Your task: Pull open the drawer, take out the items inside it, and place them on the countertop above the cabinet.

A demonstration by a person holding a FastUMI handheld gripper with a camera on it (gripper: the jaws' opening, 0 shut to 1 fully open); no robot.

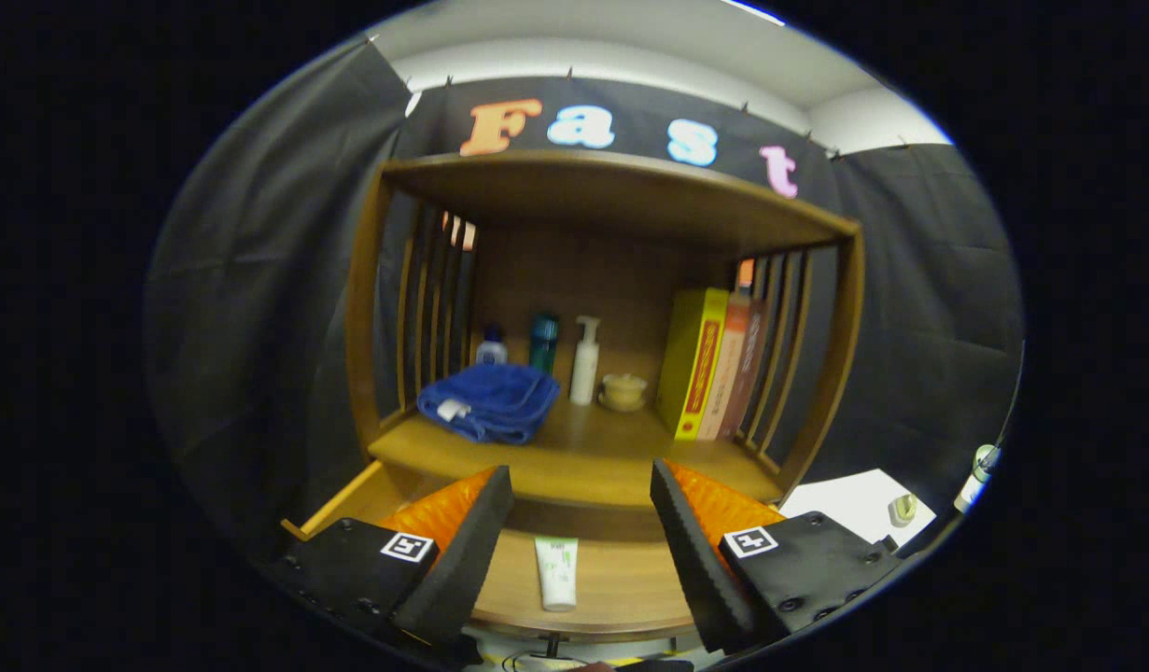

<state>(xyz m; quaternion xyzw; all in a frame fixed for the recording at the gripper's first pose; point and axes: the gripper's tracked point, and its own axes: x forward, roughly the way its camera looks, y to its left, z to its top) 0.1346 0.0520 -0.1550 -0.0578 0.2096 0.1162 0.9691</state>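
The tool hangs with its fingers spread wide and empty over the open drawer. Between them, lying in the drawer, is a white tube with green print; its far end tucks under the bench lip. The drawer's sides are covered by the fingers. Beyond, on the bench, sit a folded blue towel, small bottles hard to make out, a pump bottle and upright books.

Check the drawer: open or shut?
Open. The drawer is pulled out under the countertop, a tube lying inside, between the open gripper's fingers.
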